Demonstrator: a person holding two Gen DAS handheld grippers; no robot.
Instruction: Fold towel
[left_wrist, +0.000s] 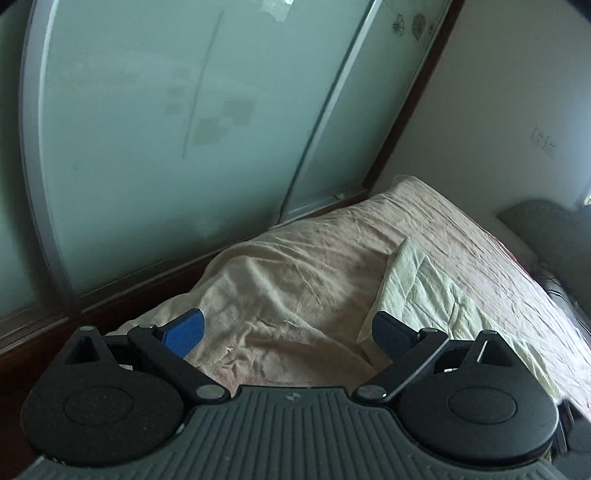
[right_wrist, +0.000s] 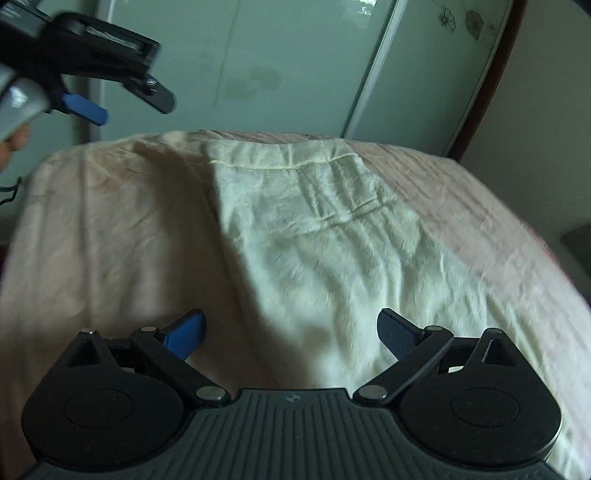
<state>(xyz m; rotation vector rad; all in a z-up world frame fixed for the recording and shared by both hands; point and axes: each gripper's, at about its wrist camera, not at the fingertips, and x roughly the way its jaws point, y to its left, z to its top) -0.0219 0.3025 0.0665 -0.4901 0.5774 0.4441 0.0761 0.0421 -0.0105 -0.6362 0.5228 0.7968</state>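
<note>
Cream towel (right_wrist: 314, 251) flat on bed (right_wrist: 110, 229), far hem seemingly straight, both grippers spread.

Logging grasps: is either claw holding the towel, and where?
Nothing is held. Left claw and right claw are open above the towel.

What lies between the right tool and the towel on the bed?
Nothing: in the right wrist view the open right tool hovers directly over the towel, nothing in between.

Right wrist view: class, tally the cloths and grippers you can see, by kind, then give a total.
Pale cream towel: 1
Pink bed cover: 1
Grippers: 2, the right gripper and the left gripper, both with fingers apart
Total: 4
</note>
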